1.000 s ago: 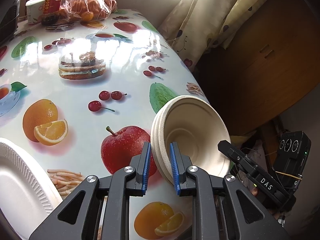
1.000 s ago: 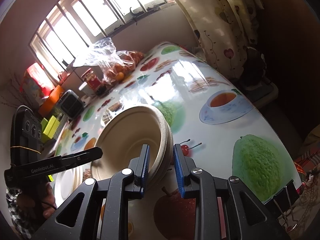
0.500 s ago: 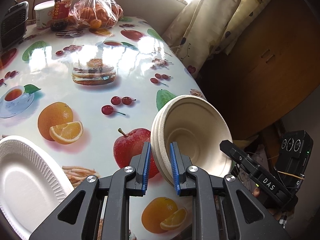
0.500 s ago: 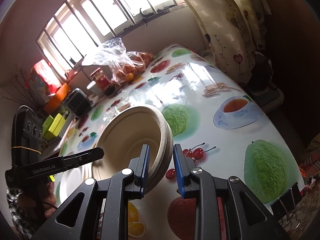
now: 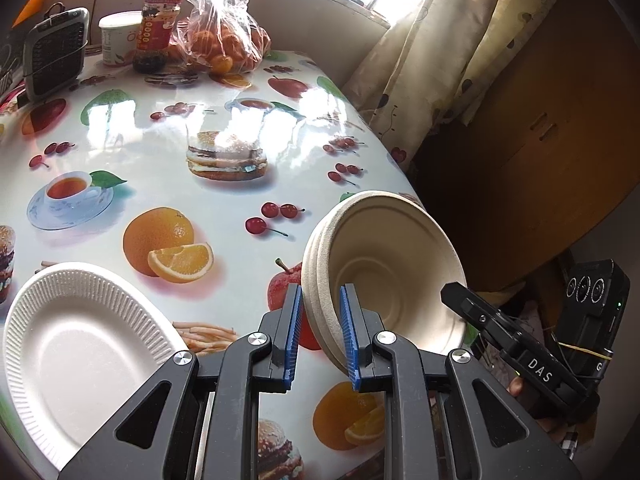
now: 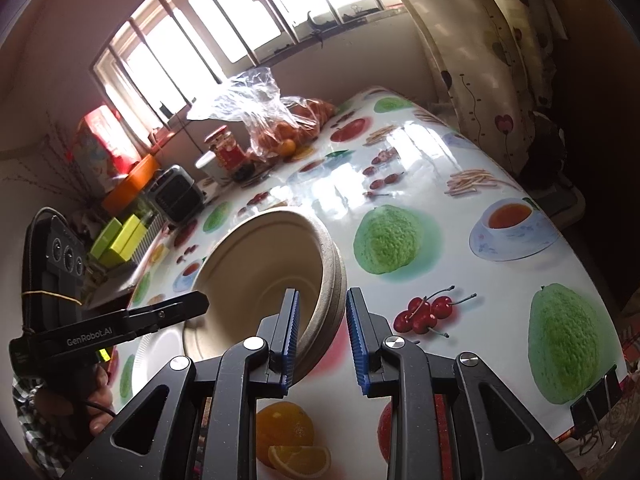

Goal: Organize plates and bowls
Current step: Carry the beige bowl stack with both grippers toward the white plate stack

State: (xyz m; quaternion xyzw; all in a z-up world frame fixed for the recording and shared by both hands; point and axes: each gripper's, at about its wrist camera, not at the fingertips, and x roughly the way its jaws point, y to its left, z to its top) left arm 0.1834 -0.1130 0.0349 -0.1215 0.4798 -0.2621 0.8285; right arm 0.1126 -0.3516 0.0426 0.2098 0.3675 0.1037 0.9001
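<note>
A stack of beige paper bowls (image 5: 384, 264) hangs tilted above the fruit-print table. My left gripper (image 5: 320, 336) is shut on the stack's near rim. In the right wrist view the same bowls (image 6: 260, 280) sit between the jaws of my right gripper (image 6: 322, 340), which stand a little apart; the left pad touches the rim and a gap shows beside the right pad. A white ribbed foam plate (image 5: 80, 344) lies on the table at the front left, below the bowls in the right wrist view (image 6: 156, 352).
At the far end stand a bag of oranges (image 5: 220, 36), a red-lidded jar (image 5: 156, 28), a white tub (image 5: 116, 36) and a small grey heater (image 5: 52, 52). The table edge (image 5: 400, 168) falls off on the right by a curtain (image 5: 424, 52) and wooden cabinet (image 5: 540, 128).
Both grippers and the bowl stack have moved back and to the left, toward the foam plate. The right gripper's jaws have parted slightly from the bowl rim.
</note>
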